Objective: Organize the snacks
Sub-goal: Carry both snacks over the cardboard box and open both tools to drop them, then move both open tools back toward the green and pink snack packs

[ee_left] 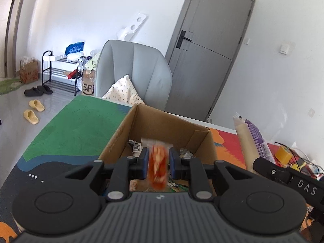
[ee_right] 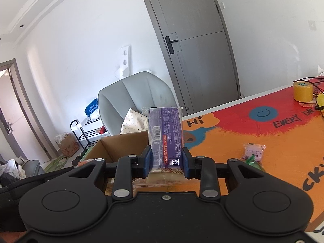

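Observation:
An open cardboard box [ee_left: 121, 129] stands on the table mat with several snack wrappers inside. My left gripper [ee_left: 158, 162] hangs over the box's near rim. A blurred orange snack packet [ee_left: 159, 166] stands upright between its blue pads, with a thin gap on each side, so the pads do not press on it. My right gripper [ee_right: 166, 162] is shut on a long purple-wrapped cake packet [ee_right: 165, 133], which stands upright just right of the box [ee_right: 121, 143]. That same purple packet [ee_left: 255, 137] shows at the right of the left wrist view.
A pink snack packet [ee_right: 254, 151] and a green one [ee_right: 251, 160] lie on the orange mat [ee_right: 263, 131] to the right. A yellow tape roll [ee_right: 303, 91] and cables sit at the far right. A grey armchair [ee_left: 133, 70] stands behind the table.

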The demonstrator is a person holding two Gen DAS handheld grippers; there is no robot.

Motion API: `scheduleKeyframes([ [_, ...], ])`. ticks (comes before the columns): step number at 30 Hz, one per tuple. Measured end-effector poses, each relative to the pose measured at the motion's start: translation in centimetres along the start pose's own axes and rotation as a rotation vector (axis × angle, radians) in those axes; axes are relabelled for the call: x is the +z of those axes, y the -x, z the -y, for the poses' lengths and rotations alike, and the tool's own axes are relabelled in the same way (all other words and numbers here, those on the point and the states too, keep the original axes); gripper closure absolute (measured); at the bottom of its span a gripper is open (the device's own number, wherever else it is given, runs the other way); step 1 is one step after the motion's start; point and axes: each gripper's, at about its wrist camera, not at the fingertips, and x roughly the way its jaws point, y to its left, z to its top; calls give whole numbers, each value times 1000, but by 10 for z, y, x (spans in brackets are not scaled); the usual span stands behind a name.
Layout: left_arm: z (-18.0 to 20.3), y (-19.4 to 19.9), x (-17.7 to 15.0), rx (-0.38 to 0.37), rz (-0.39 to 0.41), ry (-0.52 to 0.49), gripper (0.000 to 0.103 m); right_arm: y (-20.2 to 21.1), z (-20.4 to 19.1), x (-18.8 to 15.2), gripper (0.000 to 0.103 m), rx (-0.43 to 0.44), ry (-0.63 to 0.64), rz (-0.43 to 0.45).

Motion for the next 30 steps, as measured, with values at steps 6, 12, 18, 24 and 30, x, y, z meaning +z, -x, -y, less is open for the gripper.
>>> scheduleKeyframes([
  [6,-13,8,5,17,24,15,80,-11,-15,2,72,24,16,-15],
  [12,-27,16,11,53,40,37,77,-23,-29,2,72,47,31,-36],
  [18,-38,23,16,78,64,45,66,-34,-43,7,71,77,44,-44],
  [24,-42,28,20,106,74,40,34,-36,-54,9,40,72,78,-35],
  [30,-34,31,19,126,106,28,16,-26,-36,9,37,27,31,-42],
])
